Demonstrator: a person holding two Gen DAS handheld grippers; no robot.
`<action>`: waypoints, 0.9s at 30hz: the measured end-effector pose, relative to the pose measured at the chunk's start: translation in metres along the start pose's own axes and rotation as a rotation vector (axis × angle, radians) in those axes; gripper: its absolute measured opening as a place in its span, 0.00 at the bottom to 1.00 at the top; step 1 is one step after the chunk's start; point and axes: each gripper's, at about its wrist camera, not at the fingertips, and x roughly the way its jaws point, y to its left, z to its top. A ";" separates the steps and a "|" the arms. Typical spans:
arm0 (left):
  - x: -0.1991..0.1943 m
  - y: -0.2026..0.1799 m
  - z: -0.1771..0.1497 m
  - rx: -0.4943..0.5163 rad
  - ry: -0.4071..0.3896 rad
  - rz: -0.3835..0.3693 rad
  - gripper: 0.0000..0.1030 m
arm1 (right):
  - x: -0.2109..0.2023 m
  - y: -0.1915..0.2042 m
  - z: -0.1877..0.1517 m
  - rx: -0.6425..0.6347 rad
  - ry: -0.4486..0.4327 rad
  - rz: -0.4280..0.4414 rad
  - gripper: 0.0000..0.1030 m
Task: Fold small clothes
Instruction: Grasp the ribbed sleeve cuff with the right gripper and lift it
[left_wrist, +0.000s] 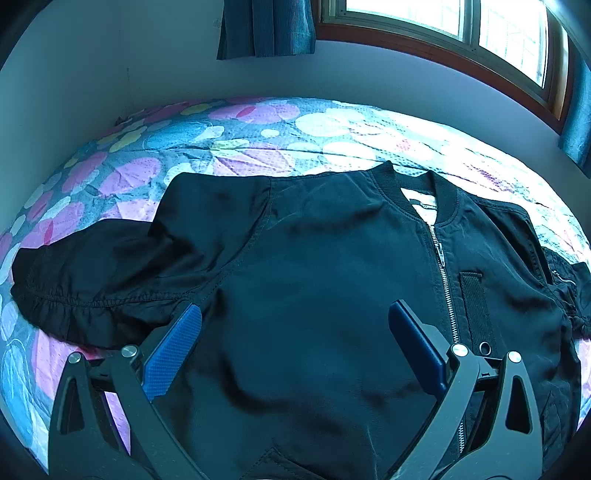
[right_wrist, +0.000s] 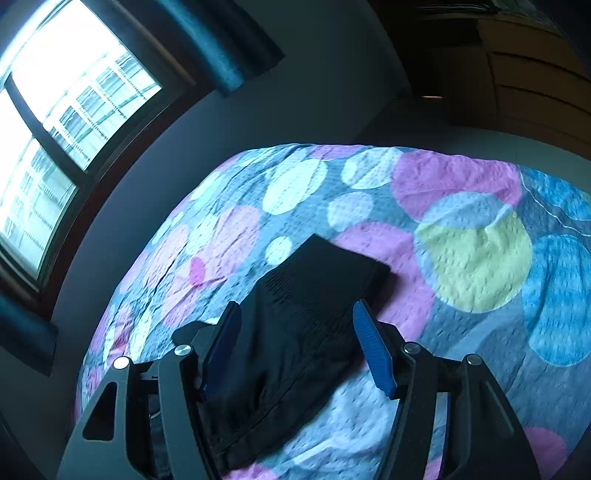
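— Blue pads of our left tool (left_wrist: 295, 321) sit closest to us, spread wide over the black jacket (left_wrist: 332, 258). Do we have hold of anything there?

— No. Its jaws stand wide open above the jacket's chest, gripping nothing; whether the tips brush the cloth we cannot tell. One pad sits by the seam where the near sleeve (left_wrist: 92, 280) meets the body, the other just beside the silver zipper (left_wrist: 443, 273).

— And our right tool (right_wrist: 295, 321)?

— About half open. The jacket's other sleeve (right_wrist: 314, 295) lies between its fingers (right_wrist: 373, 350), ribbed cuff pointing away from us. The pad toward the window seems to lie against the fabric and the other stands clear of it, so we grip nothing.

— Where does the jacket lie?

— Flat on the bed, front up, zipped, collar (left_wrist: 417, 192) toward the wall. It rests on the dotted bedspread (right_wrist: 476, 258), one sleeve stretched out to each side.

— How much room do we have?

— Plenty of bare bedspread beyond the right cuff and past the collar. The bed's far edge meets the wall under the window (left_wrist: 443, 22), with blue curtains (left_wrist: 266, 26) hanging there. A dark wooden cabinet (right_wrist: 517, 74) stands beyond the bed in the right wrist view, well apart from the sleeve.
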 end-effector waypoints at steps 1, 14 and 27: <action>0.001 -0.001 0.000 0.004 -0.001 0.005 0.98 | 0.004 -0.004 0.003 0.017 -0.005 -0.018 0.61; 0.008 -0.003 -0.004 0.023 0.016 0.012 0.98 | 0.049 -0.020 -0.007 0.105 0.099 -0.027 0.18; 0.000 0.007 -0.004 0.020 0.003 0.000 0.98 | 0.017 -0.064 -0.020 0.234 0.002 0.058 0.14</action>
